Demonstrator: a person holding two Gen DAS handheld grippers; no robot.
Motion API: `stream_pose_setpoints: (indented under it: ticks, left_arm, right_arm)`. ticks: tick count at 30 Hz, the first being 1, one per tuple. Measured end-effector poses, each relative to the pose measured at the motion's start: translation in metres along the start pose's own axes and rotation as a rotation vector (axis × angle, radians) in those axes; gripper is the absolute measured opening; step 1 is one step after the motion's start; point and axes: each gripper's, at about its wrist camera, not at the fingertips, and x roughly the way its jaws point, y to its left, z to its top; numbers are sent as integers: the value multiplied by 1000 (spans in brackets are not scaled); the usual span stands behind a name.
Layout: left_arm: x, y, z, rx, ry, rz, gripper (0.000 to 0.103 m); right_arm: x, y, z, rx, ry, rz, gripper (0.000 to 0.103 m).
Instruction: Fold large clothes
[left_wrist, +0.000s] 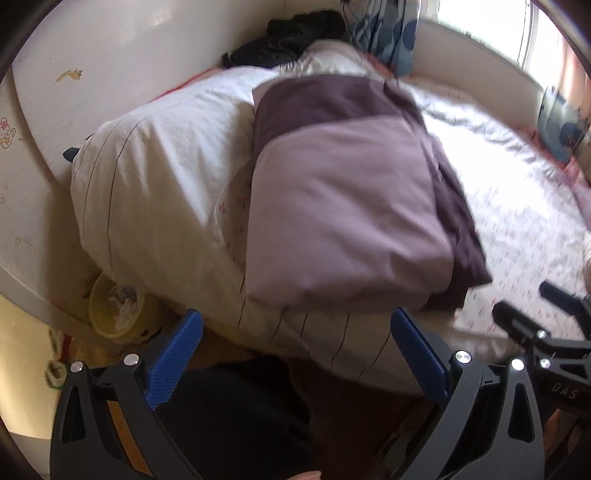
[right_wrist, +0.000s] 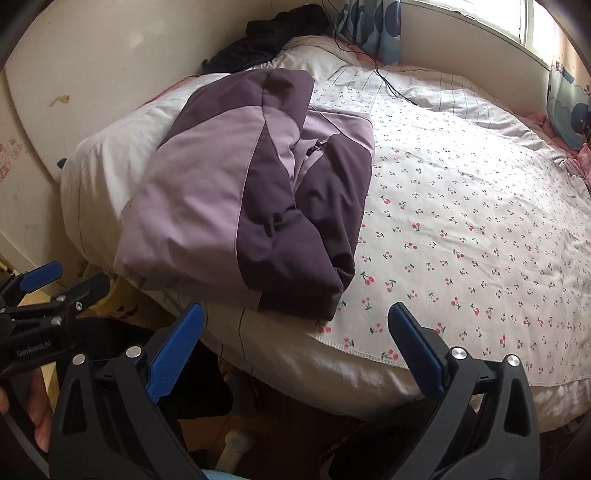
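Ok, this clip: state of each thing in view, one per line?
Jacket: folded into a bundle, lying on the bed, not held.
Left hand-held gripper: open, empty, short of the jacket.
Right hand-held gripper: open, empty, above the bed edge.
Sheet: spread over the bed, lightly wrinkled.
Black clothes: heaped, unfolded, by the wall.

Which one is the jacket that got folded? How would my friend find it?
Look at the bed with the cherry-print sheet. Near its front left edge lies a folded jacket. It is the only two-tone purple thing, light lilac with dark plum panels; the other heap, by the wall, is black.
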Motion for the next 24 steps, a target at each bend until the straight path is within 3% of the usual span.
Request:
stream_pose_setpoints:
  ticks: [24]
  left_arm:
    - [-17, -11, -9, 36, -16, -13, 97]
  right_arm:
    - [-10, 2, -2, -20, -23, -18, 96]
